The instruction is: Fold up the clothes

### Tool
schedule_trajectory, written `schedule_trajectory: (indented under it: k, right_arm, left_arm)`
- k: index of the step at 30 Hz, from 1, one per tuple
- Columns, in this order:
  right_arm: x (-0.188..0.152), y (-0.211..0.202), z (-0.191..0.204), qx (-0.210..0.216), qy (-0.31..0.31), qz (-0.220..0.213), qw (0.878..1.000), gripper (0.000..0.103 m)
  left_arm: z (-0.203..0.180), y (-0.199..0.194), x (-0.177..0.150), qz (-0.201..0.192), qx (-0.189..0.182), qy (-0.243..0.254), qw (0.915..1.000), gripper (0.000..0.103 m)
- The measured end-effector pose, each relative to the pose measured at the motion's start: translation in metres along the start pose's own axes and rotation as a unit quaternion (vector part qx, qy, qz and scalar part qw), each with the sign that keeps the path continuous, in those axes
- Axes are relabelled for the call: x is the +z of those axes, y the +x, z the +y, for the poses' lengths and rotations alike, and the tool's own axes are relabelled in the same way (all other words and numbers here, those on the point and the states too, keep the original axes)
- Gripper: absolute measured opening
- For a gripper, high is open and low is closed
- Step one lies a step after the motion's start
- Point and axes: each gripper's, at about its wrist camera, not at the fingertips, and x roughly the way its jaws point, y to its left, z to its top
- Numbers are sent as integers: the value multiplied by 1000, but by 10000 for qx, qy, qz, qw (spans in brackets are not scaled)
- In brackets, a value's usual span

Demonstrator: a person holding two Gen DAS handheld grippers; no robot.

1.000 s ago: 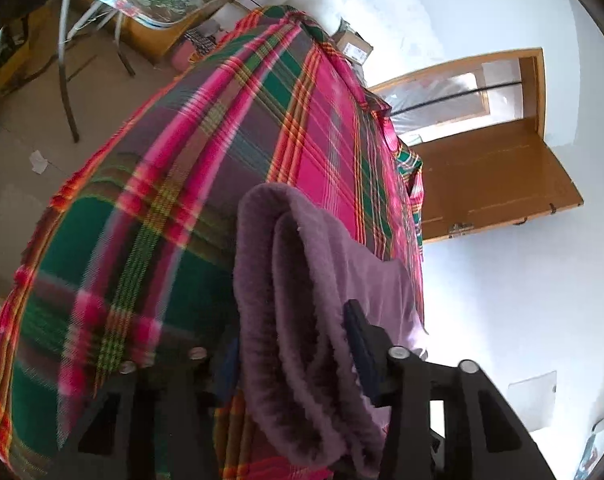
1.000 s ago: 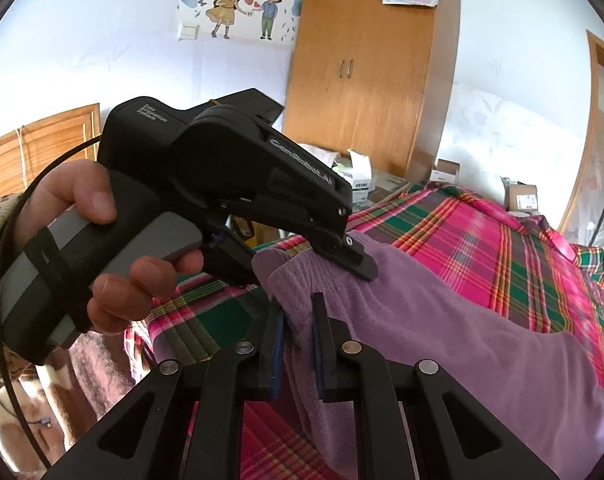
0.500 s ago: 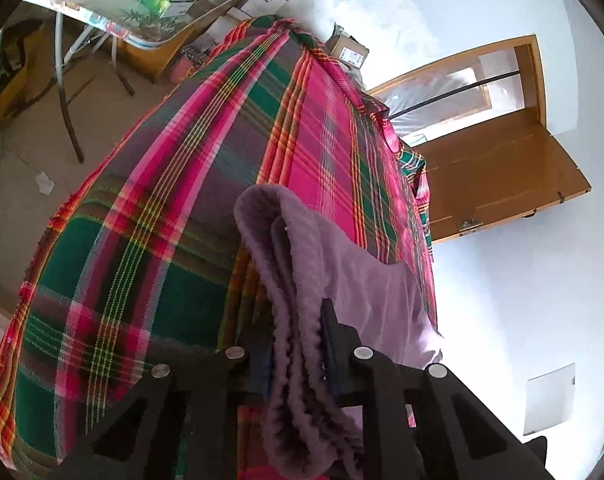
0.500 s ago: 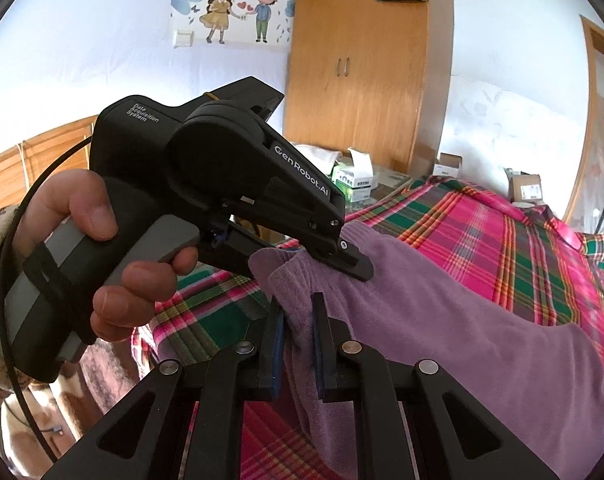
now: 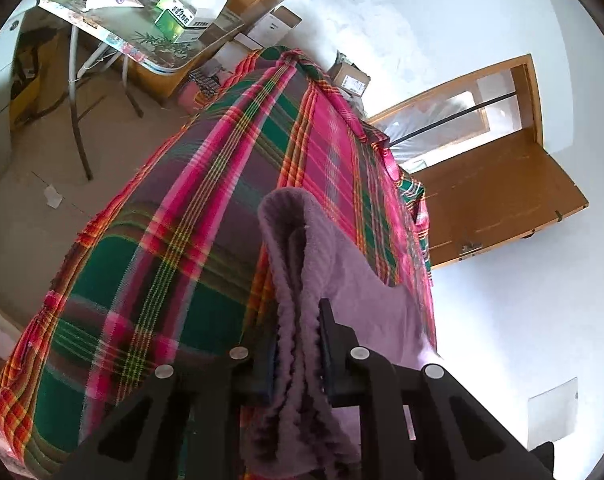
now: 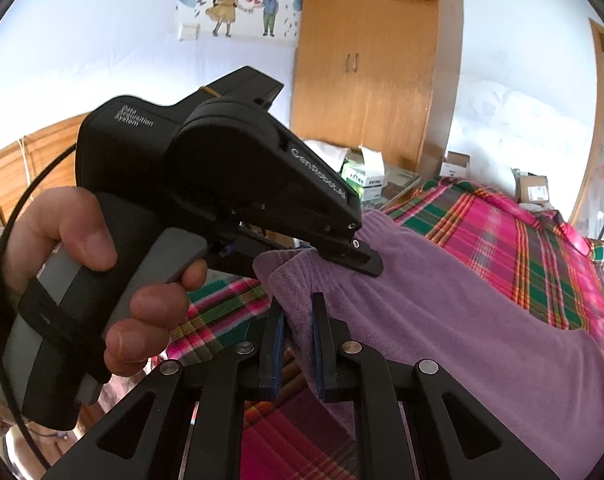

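Observation:
A purple fleece garment (image 5: pixel 341 280) hangs above a bed with a pink and green plaid cover (image 5: pixel 174 272). My left gripper (image 5: pixel 300 320) is shut on a folded edge of it, the fabric bunched between the fingers. In the right wrist view my right gripper (image 6: pixel 298 308) is shut on the same garment (image 6: pixel 441 312) close to its corner. The left gripper's black body (image 6: pixel 230 184), held by a hand (image 6: pixel 86 240), pinches the cloth just beyond my right fingers. The rest of the garment drapes down to the right over the bed (image 6: pixel 501 232).
A glass-topped table (image 5: pixel 142 32) with a green box stands past the bed's far corner. Cardboard boxes (image 5: pixel 349 76) sit by the wall. A wooden door (image 5: pixel 497 196) is open on the right. A wooden wardrobe (image 6: pixel 369 64) stands behind the bed.
The left gripper's fingers closed on the purple garment's edge between the earliest frame and half a second ago. Both grippers have lifted slightly with the cloth. The right gripper stayed shut throughout.

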Motion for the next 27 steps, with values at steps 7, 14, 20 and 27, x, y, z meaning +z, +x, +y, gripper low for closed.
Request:
schedule_trajectory:
  k: [7,14,20,27]
  right_arm:
    - [-8,4,-3,82,95,90,9999,12]
    - [-5,-31,-9,102,277,-234,9993,12]
    - [0,-63,-29,-41,461,-564,9973,12]
    - [-10,-113,-46,-433,697,-835,9931,12]
  left_arm:
    - [6,7,-2,98,70,-95,9999,17]
    - [-28,-4,-4,-33,94,322,9994,17]
    - [-70,-8,-10,-155,-90,702,9974,18]
    - [-119,12,-18,-50,-401,1083,9933,18]
